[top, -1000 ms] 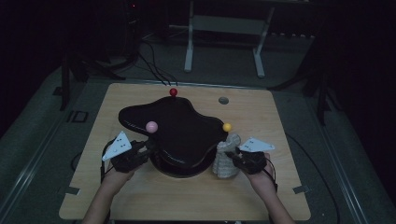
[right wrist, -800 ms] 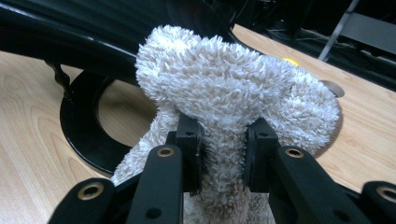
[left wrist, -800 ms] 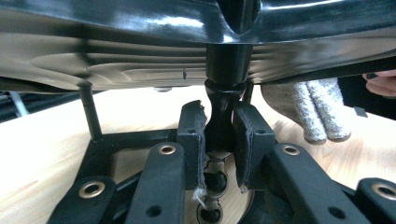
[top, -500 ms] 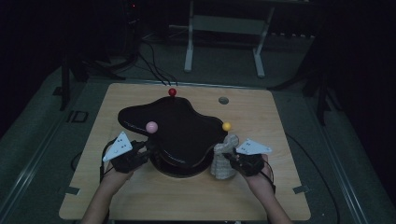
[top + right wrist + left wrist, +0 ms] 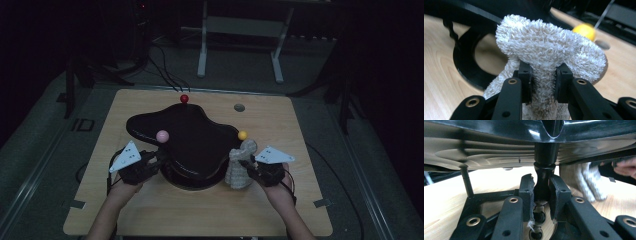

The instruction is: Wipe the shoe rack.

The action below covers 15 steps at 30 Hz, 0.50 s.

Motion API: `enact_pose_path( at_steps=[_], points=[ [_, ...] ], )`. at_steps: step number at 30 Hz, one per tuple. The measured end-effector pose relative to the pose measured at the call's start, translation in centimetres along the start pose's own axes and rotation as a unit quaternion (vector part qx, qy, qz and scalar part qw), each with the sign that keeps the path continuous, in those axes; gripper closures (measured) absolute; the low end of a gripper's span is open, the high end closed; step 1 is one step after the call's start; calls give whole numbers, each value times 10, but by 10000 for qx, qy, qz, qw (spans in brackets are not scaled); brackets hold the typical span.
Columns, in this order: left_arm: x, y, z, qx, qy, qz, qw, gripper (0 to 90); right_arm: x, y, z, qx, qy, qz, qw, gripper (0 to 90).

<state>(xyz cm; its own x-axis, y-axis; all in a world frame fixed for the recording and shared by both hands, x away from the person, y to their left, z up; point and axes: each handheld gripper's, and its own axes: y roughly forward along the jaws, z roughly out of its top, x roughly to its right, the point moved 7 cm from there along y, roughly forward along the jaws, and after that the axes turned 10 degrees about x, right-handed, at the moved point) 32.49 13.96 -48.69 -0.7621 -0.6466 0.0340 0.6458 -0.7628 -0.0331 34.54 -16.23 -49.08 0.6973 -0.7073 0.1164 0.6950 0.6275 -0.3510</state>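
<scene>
A glossy black stand with a wavy top [image 5: 192, 137] rests on a ring base [image 5: 192, 181] in the middle of the wooden table [image 5: 210, 215]. Red [image 5: 184, 98], pink [image 5: 162, 135] and yellow [image 5: 242, 135] balls stick up around the top. My left gripper [image 5: 159, 161] reaches under its left edge. In the left gripper view, that left gripper [image 5: 542, 182] is shut on a black post [image 5: 544, 157] beneath the top. My right gripper [image 5: 246, 165] is shut on a fluffy off-white towel [image 5: 235, 172] beside the stand's right edge. In the right gripper view its pads pinch the towel [image 5: 549, 47].
A small round hole [image 5: 239, 107] lies in the table at the back right. The yellow ball [image 5: 584, 30] shows just behind the towel, and the ring base [image 5: 465, 66] to its left. Dark floor, cables and a metal frame surround the table.
</scene>
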Motion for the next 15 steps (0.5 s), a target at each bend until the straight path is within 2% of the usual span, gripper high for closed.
enact_pose_path(
  at_steps=[3,8,15],
  points=[
    [0,0,0,28,-33,-6,10000,742,-1,1,4,12,-44,-3,10000,724],
    [0,0,0,28,-15,5,10000,742,-12,11,-16,-355,-120,178,9991,723],
    [0,0,0,8,-20,-9,10000,742,-15,-5,12,114,-128,166,9997,722]
  ],
)
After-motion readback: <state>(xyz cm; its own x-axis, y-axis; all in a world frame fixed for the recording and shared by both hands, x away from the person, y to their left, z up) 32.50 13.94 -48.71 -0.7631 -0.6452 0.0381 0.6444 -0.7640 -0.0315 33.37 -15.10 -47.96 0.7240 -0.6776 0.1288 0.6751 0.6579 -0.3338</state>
